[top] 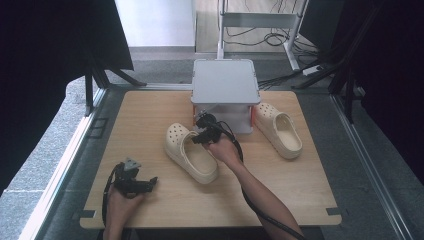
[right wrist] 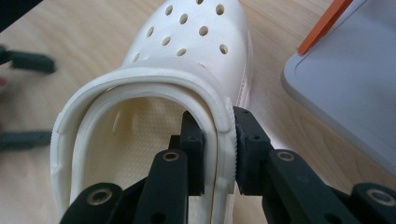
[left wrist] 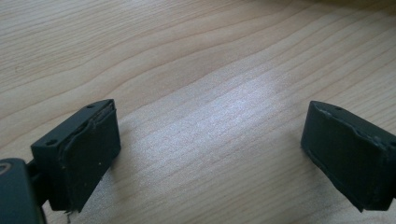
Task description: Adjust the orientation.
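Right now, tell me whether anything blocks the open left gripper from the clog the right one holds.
Nothing visible does: bare table lies between the left gripper and the clog, whose rim the right gripper clamps.

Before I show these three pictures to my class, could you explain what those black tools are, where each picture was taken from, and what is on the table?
A person sits at a wooden table, holding a hand-worked two-jaw claw in each hand. The wide picture looks down from above; the other two come from cameras riding on the claws. On the table lie two cream clogs and a grey box. The right claw pinches the side rim of the nearer clog, one jaw inside, one outside. The other clog lies beside the box. The left claw is open over bare wood.
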